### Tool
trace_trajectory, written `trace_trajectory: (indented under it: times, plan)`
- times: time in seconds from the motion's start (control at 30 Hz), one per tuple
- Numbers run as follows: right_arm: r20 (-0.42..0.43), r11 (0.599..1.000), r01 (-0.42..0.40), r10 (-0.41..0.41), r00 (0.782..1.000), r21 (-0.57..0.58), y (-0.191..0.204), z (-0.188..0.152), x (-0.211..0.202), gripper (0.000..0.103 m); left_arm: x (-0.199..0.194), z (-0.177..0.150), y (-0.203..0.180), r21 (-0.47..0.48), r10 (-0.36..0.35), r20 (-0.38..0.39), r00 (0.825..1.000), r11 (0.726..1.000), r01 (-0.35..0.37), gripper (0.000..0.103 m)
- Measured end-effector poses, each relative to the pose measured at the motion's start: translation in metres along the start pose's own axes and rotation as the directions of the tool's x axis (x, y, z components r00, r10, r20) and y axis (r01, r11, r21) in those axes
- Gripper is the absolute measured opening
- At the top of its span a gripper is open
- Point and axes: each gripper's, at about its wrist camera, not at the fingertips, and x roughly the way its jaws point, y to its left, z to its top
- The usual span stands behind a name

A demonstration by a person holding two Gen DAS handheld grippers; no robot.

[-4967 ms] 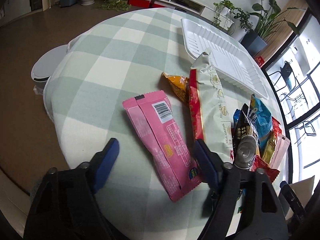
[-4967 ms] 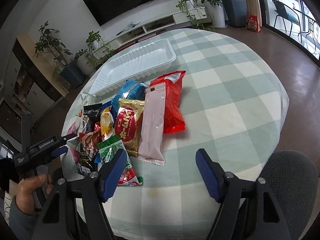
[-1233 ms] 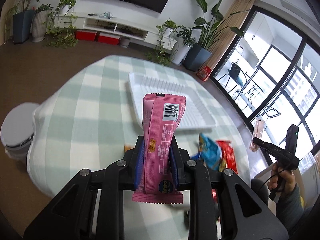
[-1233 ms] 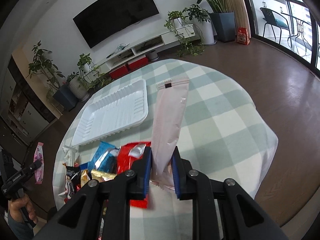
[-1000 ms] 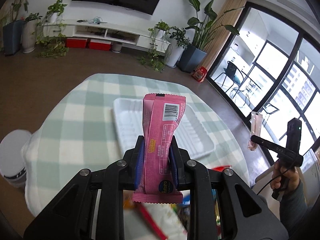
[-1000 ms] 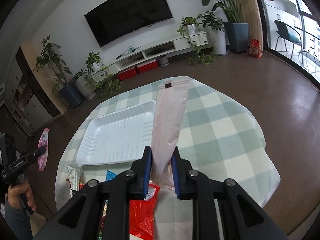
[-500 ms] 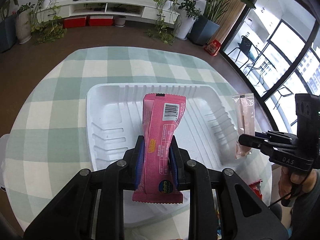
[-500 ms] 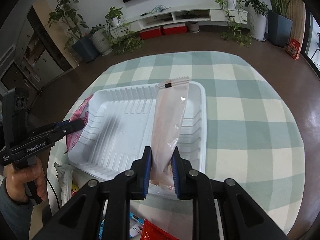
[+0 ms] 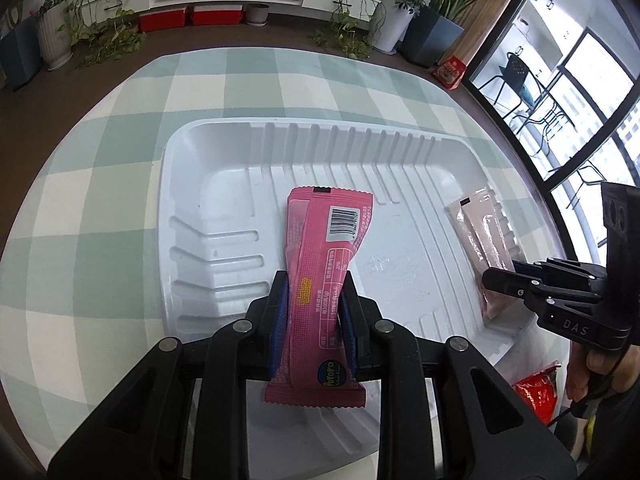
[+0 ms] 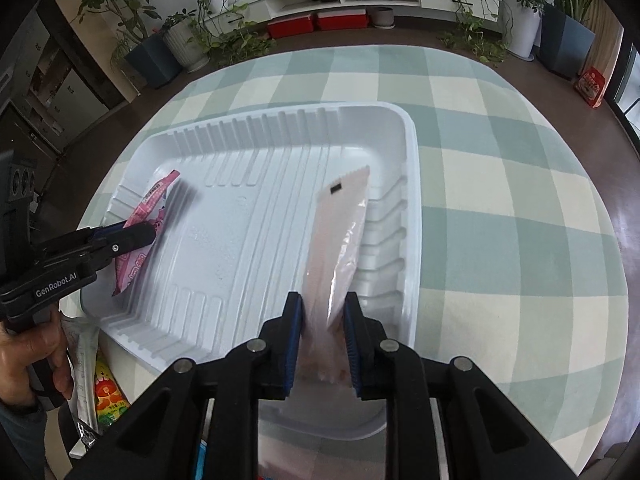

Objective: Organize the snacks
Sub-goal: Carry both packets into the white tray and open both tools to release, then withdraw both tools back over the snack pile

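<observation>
Left gripper [image 9: 312, 320]: nearest in its own view, blue pads pinched tight on the pink bar [image 9: 320, 280] about a third of the way up from its near end — barcode side up, the far end reaching out over the tray floor.
Right gripper [image 10: 323, 320]: closed on the pale pouch [image 10: 336, 256] near its lower end; the right gripper's jaws have just been easing apart a little, the pouch still between them and the pads still against it.
Pink bar: over the left part of the tray, tilted, its far tip at or just above the floor — which, I cannot tell.
Pale pouch: along the right side of the tray, just beside the ribbed right wall, far end pointing away.
Tray [image 9: 224, 184]: white, ribbed walls, lying on the table with its long side across; only the two held snacks are over it.
Snack pile: a red pack [image 9: 536, 392] just off the tray's near right corner, a few more wrappers [image 10: 106, 396] at the near left corner.
Table [image 10: 500, 216]: round, green-and-cream check cloth.
Far: potted plants [image 10: 224, 12] along the wall.
</observation>
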Motion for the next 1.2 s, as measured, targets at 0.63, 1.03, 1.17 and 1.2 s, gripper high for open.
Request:
trace_trajectory:
  times: [0.63,1.03,1.17,1.2]
  plan:
    - [0.14,0.997,-0.04,0.031,0.99,0.06,-0.007,-0.002,-0.056,0.053,-0.019,-0.001,-0.018,-0.006,-0.031,0.05,0.998,0.999,0.032,0.075]
    - [0.476,0.97,-0.212,0.133,0.869,0.116,-0.011,-0.088,-0.195,0.085,-0.174,-0.063,-0.034,0.111,-0.258,0.382,0.887,0.966,0.233,0.103]
    - [0.497,0.94,-0.297,0.18,0.849,0.167,-0.004,-0.142,-0.199,0.092,-0.217,-0.116,-0.032,0.106,-0.217,0.509,0.833,0.976,0.19,0.103]
    - [0.492,0.934,-0.309,0.187,0.85,0.177,-0.001,-0.155,-0.196,0.092,-0.223,-0.129,-0.029,0.089,-0.202,0.529,0.824,0.979,0.182,0.103]
